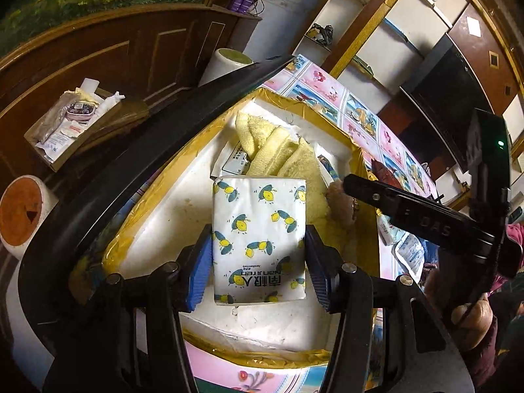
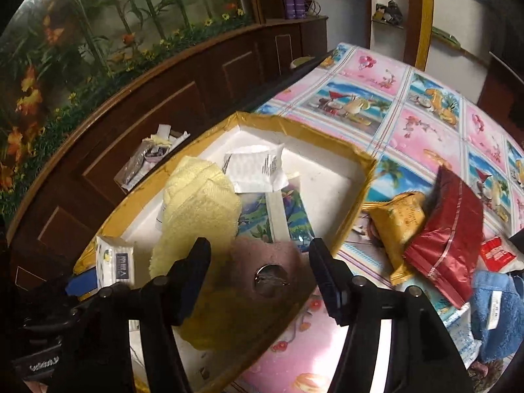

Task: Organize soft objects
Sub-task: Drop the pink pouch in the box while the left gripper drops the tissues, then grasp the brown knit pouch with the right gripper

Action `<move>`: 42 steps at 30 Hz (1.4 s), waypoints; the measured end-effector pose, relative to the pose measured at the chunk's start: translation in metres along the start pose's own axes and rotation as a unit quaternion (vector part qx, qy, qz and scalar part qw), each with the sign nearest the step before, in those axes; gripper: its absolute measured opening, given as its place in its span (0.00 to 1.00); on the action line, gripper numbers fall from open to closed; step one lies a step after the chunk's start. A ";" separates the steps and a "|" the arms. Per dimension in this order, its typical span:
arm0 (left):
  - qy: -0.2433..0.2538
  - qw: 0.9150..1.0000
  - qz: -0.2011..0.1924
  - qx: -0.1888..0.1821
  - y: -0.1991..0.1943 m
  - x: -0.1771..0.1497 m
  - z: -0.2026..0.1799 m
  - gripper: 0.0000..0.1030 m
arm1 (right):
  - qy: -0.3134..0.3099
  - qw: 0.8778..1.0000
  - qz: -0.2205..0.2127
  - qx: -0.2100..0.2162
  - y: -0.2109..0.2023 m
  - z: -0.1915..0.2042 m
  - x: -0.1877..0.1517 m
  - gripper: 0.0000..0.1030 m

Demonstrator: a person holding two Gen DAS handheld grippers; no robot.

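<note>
My left gripper [image 1: 258, 262] is shut on a white tissue pack [image 1: 258, 239] printed with lemons and holds it inside the white foam box [image 1: 163, 216] with the yellow-taped rim. A yellow towel [image 1: 278, 150] lies in the box beyond the pack. My right gripper [image 2: 258, 265] is open over the box's near right part, above a pinkish plush item [image 2: 262, 262] with a metal button and the yellow towel [image 2: 199, 196]. The tissue pack [image 2: 114, 262] shows at the left of the right wrist view. The right gripper's arm [image 1: 409, 209] crosses the left wrist view.
On the patterned tablecloth [image 2: 376, 98] right of the box lie a gold snack bag [image 2: 399, 216], a red bag [image 2: 448, 229] and a blue towel [image 2: 494, 311]. Paper packets [image 2: 255, 170] lie in the box. A cardboard box of sachets [image 1: 72, 124] sits on the left, by the wooden cabinet.
</note>
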State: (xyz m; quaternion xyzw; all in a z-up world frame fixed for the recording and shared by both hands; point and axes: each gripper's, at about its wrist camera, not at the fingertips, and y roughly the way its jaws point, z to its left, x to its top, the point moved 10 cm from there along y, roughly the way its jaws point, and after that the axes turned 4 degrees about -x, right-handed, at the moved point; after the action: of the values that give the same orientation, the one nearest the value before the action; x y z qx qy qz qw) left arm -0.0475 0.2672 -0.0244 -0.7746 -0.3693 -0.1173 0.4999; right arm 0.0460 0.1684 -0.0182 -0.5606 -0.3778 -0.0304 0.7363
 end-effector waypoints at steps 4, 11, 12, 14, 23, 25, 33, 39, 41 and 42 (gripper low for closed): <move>0.009 1.000 0.001 0.003 -0.001 -0.003 -0.005 0.51 | 0.012 1.000 -0.020 -0.006 -0.020 -0.014 -0.004 0.63; 0.078 0.996 -0.004 0.030 -0.004 -0.016 -0.044 0.51 | 0.033 0.998 -0.035 -0.034 -0.040 -0.052 -0.031 0.64; 0.092 0.995 -0.005 0.035 -0.004 -0.019 -0.052 0.51 | 0.036 0.998 -0.037 -0.039 -0.043 -0.059 -0.035 0.64; 0.117 0.992 -0.005 0.043 -0.003 -0.024 -0.066 0.51 | 0.043 0.997 -0.038 -0.047 -0.048 -0.073 -0.045 0.64; 0.205 0.973 -0.025 0.102 0.003 -0.039 -0.119 0.61 | 0.108 0.990 -0.050 -0.075 -0.079 -0.153 -0.083 0.64; 0.212 0.971 -0.033 0.109 0.001 -0.037 -0.127 0.61 | 0.124 0.987 -0.056 -0.082 -0.086 -0.170 -0.090 0.65; 0.252 0.960 -0.046 0.110 0.000 -0.040 -0.162 0.61 | 0.185 0.975 -0.078 -0.096 -0.106 -0.232 -0.104 0.65; 0.275 0.956 -0.026 0.101 0.012 -0.052 -0.179 0.61 | 0.207 0.967 -0.097 -0.113 -0.115 -0.259 -0.103 0.65; 0.282 0.954 -0.021 0.100 0.017 -0.056 -0.184 0.61 | 0.210 0.965 -0.098 -0.126 -0.115 -0.268 -0.103 0.65; 0.286 0.953 -0.019 0.099 0.018 -0.058 -0.187 0.61 | 0.207 0.964 -0.095 -0.137 -0.112 -0.271 -0.102 0.65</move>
State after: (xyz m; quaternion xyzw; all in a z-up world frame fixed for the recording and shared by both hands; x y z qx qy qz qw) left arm -0.0403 0.0761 0.0191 -0.6479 -0.2350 -0.3060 0.6568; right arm 0.0626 -0.1417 -0.0117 -0.5989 -0.2608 -0.2671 0.7085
